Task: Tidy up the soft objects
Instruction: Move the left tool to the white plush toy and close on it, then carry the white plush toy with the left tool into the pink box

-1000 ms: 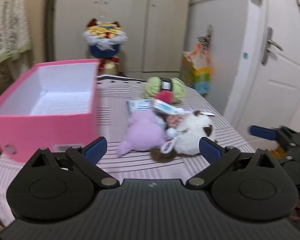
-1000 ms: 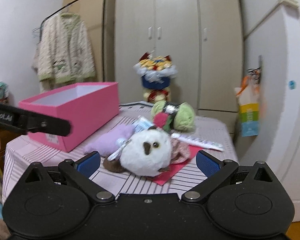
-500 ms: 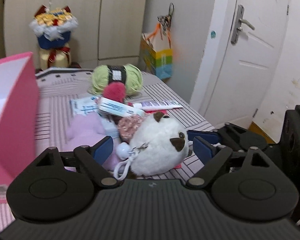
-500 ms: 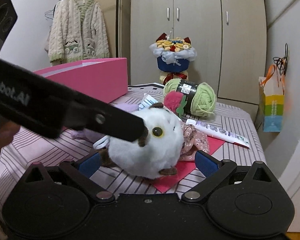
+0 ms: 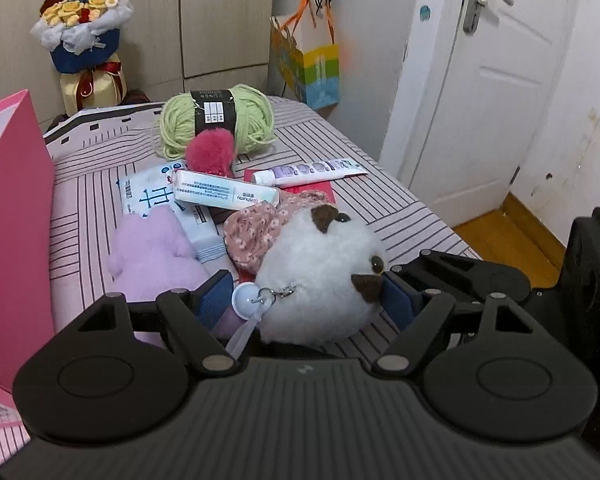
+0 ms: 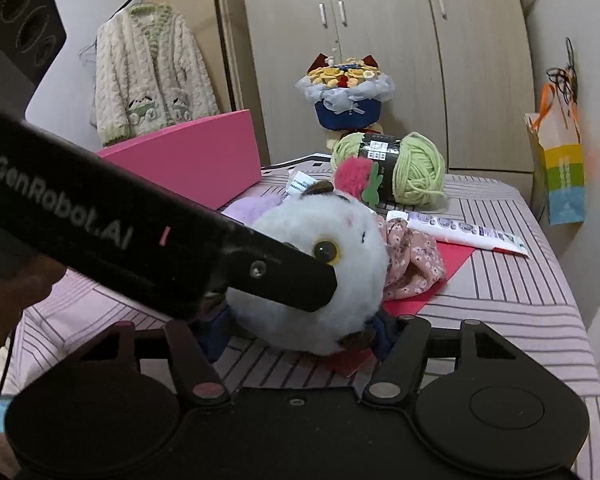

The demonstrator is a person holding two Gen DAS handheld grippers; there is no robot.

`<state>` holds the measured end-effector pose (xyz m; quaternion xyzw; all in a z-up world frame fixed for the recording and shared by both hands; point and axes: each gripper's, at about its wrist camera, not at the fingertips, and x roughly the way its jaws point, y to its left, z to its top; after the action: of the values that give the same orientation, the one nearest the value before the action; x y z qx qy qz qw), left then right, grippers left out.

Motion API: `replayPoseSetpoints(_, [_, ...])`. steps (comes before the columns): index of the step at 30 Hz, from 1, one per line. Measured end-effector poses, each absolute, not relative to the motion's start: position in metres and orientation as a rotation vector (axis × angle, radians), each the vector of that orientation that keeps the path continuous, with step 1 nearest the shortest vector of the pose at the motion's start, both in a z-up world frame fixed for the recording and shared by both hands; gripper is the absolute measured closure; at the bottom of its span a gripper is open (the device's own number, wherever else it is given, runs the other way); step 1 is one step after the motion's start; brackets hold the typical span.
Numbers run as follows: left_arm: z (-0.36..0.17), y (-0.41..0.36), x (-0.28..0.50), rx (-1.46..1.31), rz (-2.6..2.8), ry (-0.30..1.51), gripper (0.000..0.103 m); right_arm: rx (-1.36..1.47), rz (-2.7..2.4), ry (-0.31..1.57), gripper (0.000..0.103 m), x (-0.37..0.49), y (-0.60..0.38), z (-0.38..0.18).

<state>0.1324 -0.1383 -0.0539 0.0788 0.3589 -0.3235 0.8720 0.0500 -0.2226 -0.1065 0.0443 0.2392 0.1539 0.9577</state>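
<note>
A white round plush (image 5: 320, 276) with brown ears lies on the striped table; it also shows in the right wrist view (image 6: 324, 272). My left gripper (image 5: 308, 300) has a blue pad on each side of it and touches it. My right gripper (image 6: 300, 332) also straddles the plush from the other side, its pads close against it. Behind lie a lilac plush (image 5: 152, 252), a floral fabric pouch (image 5: 256, 228), a red pompom (image 5: 210, 152) and green yarn (image 5: 216, 120). The pink box (image 5: 12, 200) stands at the left.
A toothpaste tube (image 5: 312, 170), a white carton (image 5: 224, 194), wipes packets (image 5: 148, 196) and a red card (image 6: 432, 268) lie among the soft things. A bouquet (image 5: 84, 36) and gift bag (image 5: 308, 68) stand behind. The table edge is at the right.
Both grippers have moved in on the white plush and their jaws have narrowed around it. The left gripper has swung right, away from the pink box.
</note>
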Motion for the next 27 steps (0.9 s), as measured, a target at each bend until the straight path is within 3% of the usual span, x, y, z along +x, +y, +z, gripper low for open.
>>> replayPoseSetpoints(15, [-0.025, -0.145, 0.131, 0.243, -0.677, 0.872, 0.025, 0.202, 0.359, 0.590, 0.036, 0.053, -0.229, -0.083])
replayPoseSetpoints(27, [-0.004, -0.110, 0.119, 0.181, -0.692, 0.967, 0.025, 0.048, 0.430, 0.690, 0.036, 0.042, -0.194, -0.048])
